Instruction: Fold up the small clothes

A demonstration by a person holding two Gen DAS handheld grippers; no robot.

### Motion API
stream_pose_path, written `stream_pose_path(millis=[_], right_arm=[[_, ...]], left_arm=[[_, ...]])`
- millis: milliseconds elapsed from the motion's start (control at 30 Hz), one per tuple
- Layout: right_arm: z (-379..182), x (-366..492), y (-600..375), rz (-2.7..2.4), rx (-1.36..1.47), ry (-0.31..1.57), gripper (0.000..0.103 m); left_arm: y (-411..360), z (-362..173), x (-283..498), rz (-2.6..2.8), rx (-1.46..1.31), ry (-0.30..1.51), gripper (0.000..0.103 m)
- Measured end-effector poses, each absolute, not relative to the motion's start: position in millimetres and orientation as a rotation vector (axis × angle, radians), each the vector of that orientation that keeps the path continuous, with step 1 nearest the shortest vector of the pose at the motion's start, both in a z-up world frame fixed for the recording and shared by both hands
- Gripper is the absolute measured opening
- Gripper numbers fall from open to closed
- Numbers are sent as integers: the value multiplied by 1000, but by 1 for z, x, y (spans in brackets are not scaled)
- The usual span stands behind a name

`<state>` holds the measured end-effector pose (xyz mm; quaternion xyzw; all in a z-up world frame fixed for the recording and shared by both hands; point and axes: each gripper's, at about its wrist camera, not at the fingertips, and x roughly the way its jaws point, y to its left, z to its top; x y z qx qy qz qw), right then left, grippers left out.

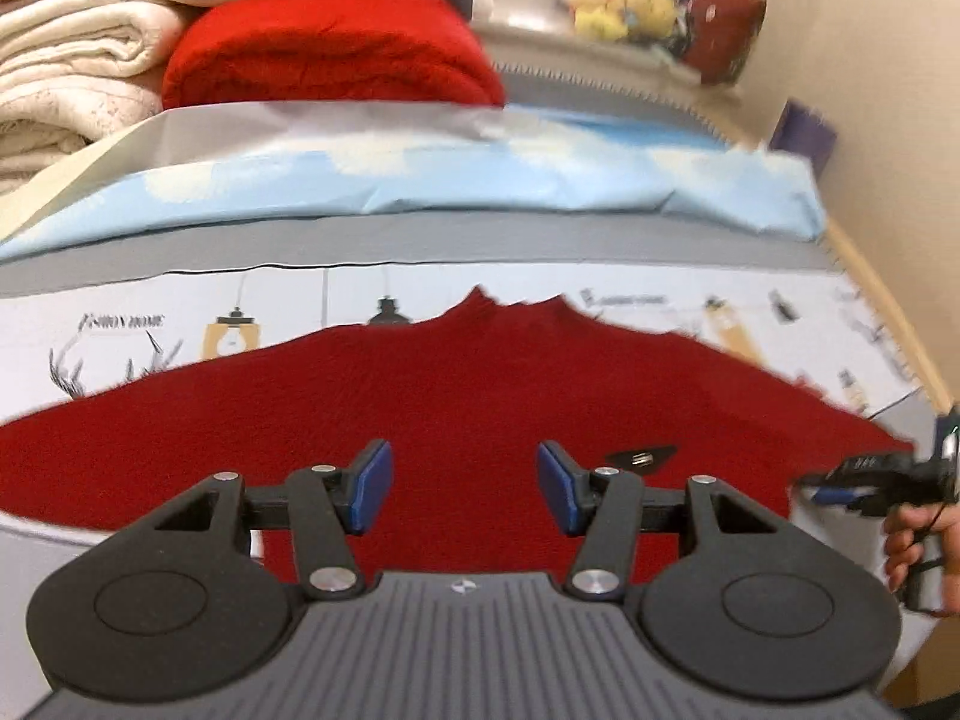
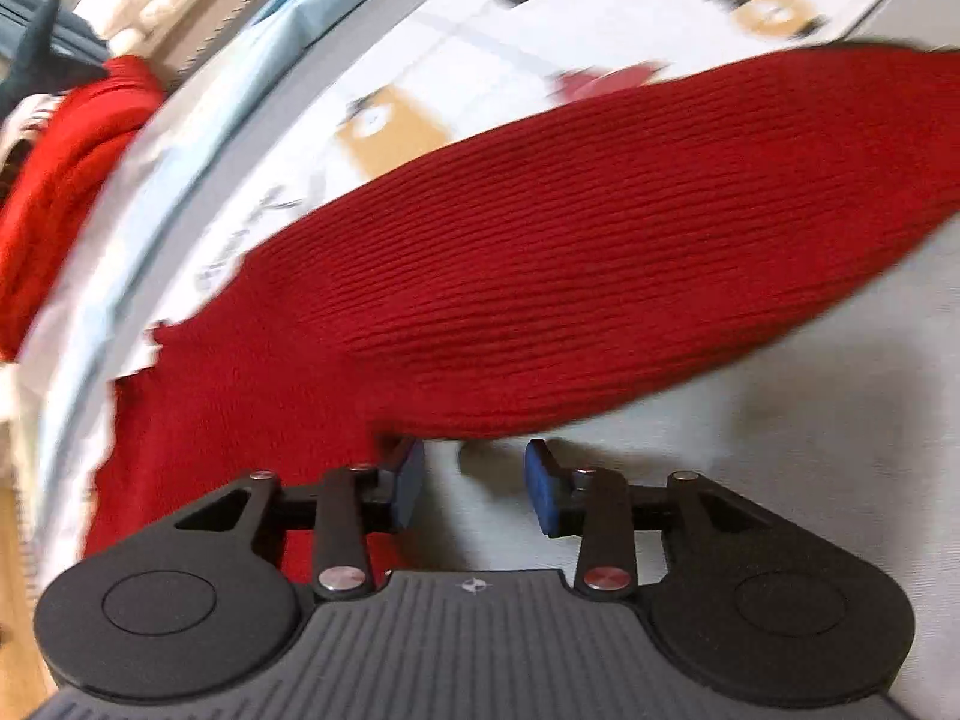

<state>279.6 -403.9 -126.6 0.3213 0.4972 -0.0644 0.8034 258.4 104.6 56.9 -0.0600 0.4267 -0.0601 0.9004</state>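
At the bottom centre of the left wrist view the left gripper [image 1: 465,489] stands with its blue pads well apart and nothing between them, hanging over the red sweater [image 1: 456,396] rather than touching it. At the bottom centre of the right wrist view the right gripper [image 2: 474,489] is also parted, less widely, its left pad just at the hem of the knit and its right pad over bare sheet; no cloth is pinched. The sweater lies spread across the printed bed cover [image 1: 150,324], filling the middle of both frames, one sleeve reaching toward the upper right of the right view. The likely trouble is that a closing right gripper catches only the loose edge, or nothing, and the fold drags crooked. The left, high and central, may grab a double layer. Farther back, upper left, the folded red blanket [image 1: 324,48] and white towels [image 1: 66,72] crowd the far side, leaving little room to push the garment.
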Motion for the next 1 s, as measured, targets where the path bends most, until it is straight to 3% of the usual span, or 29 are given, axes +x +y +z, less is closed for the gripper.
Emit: stream_pose_path(millis=[100, 267, 533, 633, 800, 1000], right_arm=[[-126, 262, -444, -206, 742, 1021, 39], [-127, 232, -517, -354, 846, 883, 39], [-139, 223, -567, -493, 1001, 766, 38], [-138, 237, -556, -575, 929, 783, 35], [-123, 244, -542, -732, 767, 779, 16], [-40, 281, -449, -669, 356, 520, 13]], left_arm=[[97, 41, 245, -130, -212, 874, 60], [72, 6, 255, -91, -90, 954, 59], [107, -23, 276, 61, -71, 1002, 59], [126, -22, 282, 90, -87, 997, 59], [154, -16, 280, 139, -114, 987, 59], [193, -11, 275, 203, -179, 986, 59]])
